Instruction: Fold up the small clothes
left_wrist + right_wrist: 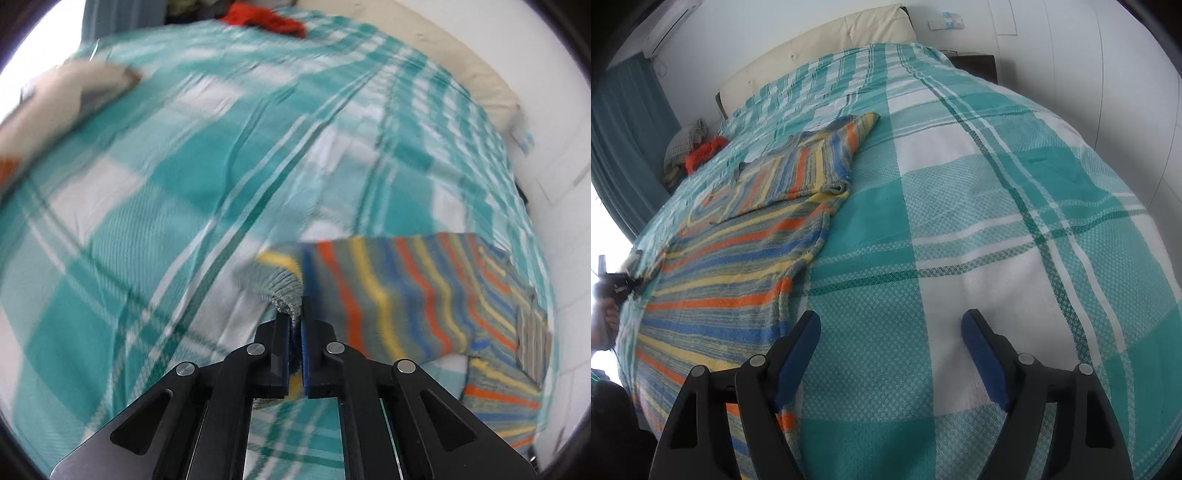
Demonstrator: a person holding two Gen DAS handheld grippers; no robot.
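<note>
The striped sweater (738, 258) is taken as the landmark; it is spread flat on the plaid bedspread (960, 221).

Nearest, the left gripper (295, 325) is seen with jaws nearly closed on a sleeve cuff (284, 291) of the sweater, the grey ribbed edge pinched between the pads. That view is motion-blurred, so how deep the grip goes cannot be told.

The right gripper (890, 332) is held with jaws wide, nothing in them, just beside the sweater's near hem edge, over bare bedspread.

The far sleeve (827, 155) is already laid across the sweater body. Judged step: the held sleeve is to be folded inward to match.

To be done well: the cuff is carried low across the body, laid flat with its edge parallel to the side seam, and only then let go. The body could be pinned by the right gripper so it is not dragged.

Beyond the sweater, a red garment (701, 153) and other clothes (683, 144) are piled near the headboard (820, 48).
</note>
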